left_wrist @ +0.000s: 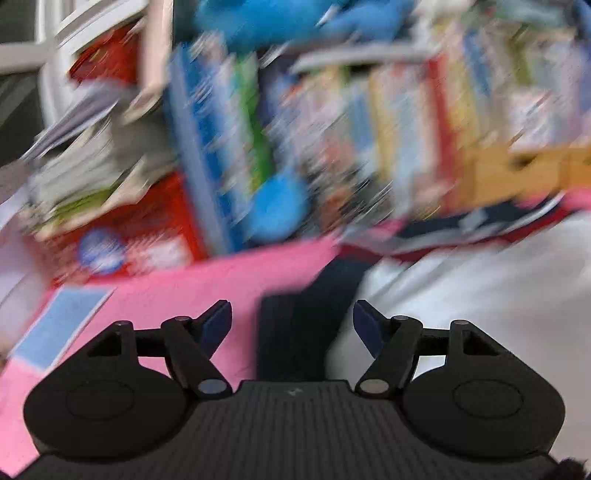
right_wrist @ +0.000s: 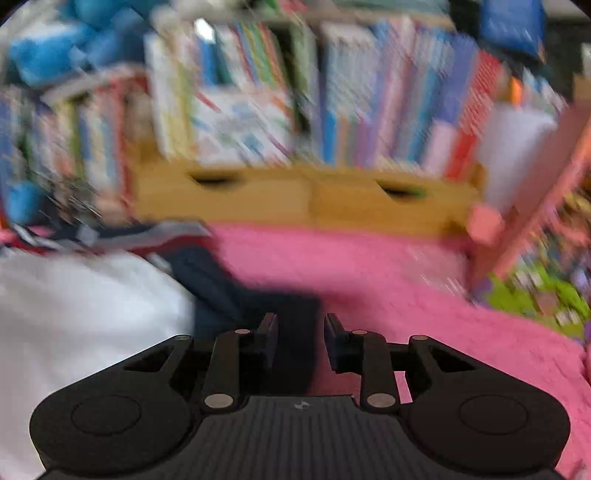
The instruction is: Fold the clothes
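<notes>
Both views are smeared by motion. A white garment (left_wrist: 480, 295) with navy sleeves and a red-and-navy striped collar (left_wrist: 461, 229) lies on a pink cover (left_wrist: 184, 291). My left gripper (left_wrist: 291, 321) is open wide just above the end of a navy sleeve (left_wrist: 291, 354), with nothing between its fingers. In the right wrist view the white garment (right_wrist: 81, 317) fills the left side, and its other navy sleeve (right_wrist: 229, 291) runs down under my right gripper (right_wrist: 301, 328). That gripper is open with a narrower gap, hovering over the sleeve end on the pink cover (right_wrist: 388, 280).
Rows of colourful books (right_wrist: 369, 103) stand behind the cover, above a wooden drawer unit (right_wrist: 306, 195). A blue plush toy (left_wrist: 280, 22) sits on top. A red box (left_wrist: 155, 240) and a light blue card (left_wrist: 59, 328) lie at the left, and a pink shelf edge (right_wrist: 535, 206) at the right.
</notes>
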